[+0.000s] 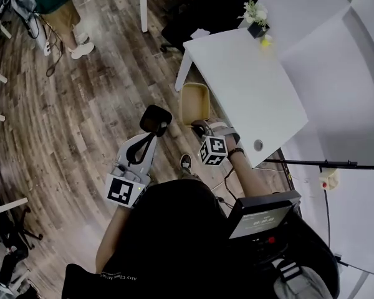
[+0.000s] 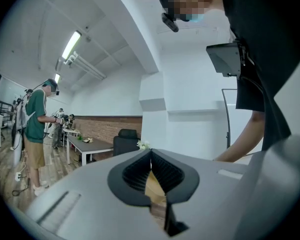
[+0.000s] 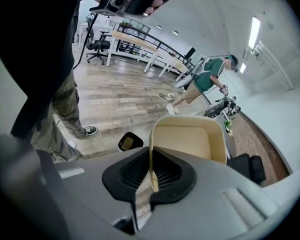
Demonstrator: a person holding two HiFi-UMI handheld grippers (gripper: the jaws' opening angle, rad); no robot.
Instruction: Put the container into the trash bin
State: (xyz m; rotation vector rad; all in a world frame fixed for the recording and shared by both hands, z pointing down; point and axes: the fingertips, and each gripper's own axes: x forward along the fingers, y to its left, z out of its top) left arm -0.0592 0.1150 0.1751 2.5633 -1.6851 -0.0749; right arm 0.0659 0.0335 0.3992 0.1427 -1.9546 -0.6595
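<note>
A cream, rounded-rectangular container (image 1: pixel 195 103) hangs over the wooden floor beside the white table's corner. My right gripper (image 1: pixel 202 129) is shut on its near rim. In the right gripper view the rim runs between the black pads and the container (image 3: pixel 190 139) opens upward beyond my right gripper (image 3: pixel 151 171). To its left my left gripper (image 1: pixel 156 120) points forward with its jaws shut and nothing between them; in its own view the left gripper (image 2: pixel 151 164) shows its pads meeting. No trash bin shows in any view.
A white table (image 1: pixel 249 86) with a small flower pot (image 1: pixel 257 18) stands to the right. A black chair (image 1: pixel 199 11) sits beyond it. A person in a green shirt (image 3: pixel 210 79) stands across the wooden floor (image 1: pixel 81 117). Desks line the far side.
</note>
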